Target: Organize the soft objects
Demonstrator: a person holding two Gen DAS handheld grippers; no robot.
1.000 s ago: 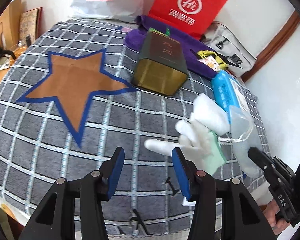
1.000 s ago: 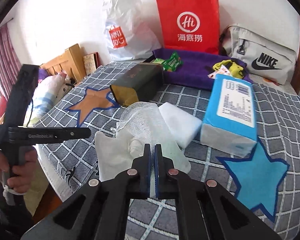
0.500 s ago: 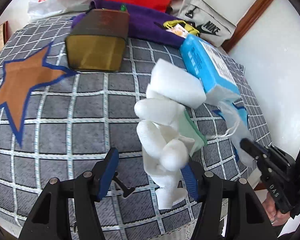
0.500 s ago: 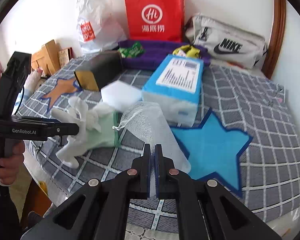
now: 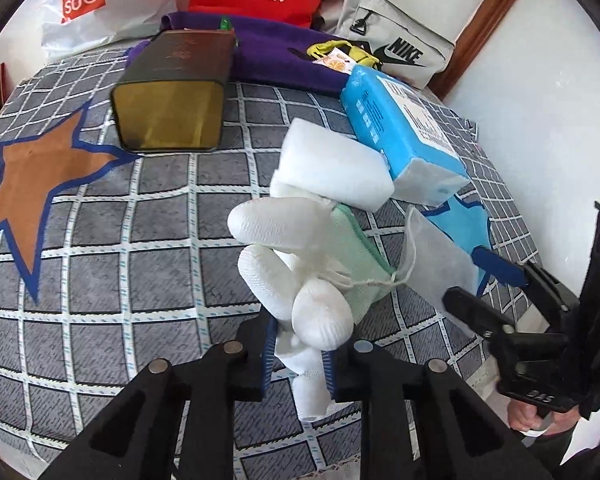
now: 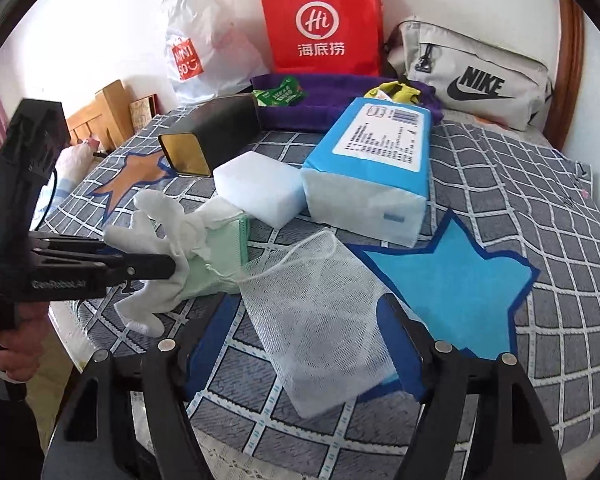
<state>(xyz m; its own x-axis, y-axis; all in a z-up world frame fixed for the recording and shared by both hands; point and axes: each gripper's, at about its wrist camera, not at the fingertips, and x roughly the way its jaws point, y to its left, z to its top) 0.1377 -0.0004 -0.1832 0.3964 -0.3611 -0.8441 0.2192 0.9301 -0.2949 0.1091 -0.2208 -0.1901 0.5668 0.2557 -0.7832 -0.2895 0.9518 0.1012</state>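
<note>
L gripper [image 5: 298,354] clamps glove [image 5: 296,280]; mesh bag [image 6: 320,320] between R gripper's [image 6: 304,344] spread jaws.

Grey cloth with white grid lines [image 6: 540,184] under the tools, brown star patch edged blue [image 5: 32,172], bright blue star patch [image 6: 452,276]. White knitted glove with pale green cuff [image 5: 300,264]; white mesh drawstring pouch [image 6: 320,320]; white foam block [image 6: 260,184]; blue-and-white tissue pack [image 6: 376,152]. Beyond: dark tin, gold end [image 5: 172,96]; purple towel [image 5: 276,64]; red paper bag, white logo [image 6: 320,20].

Two wrist fisheyes, angled steeply down, close over bedspread [image 5: 140,240], sharing glove [image 6: 204,248]
</note>
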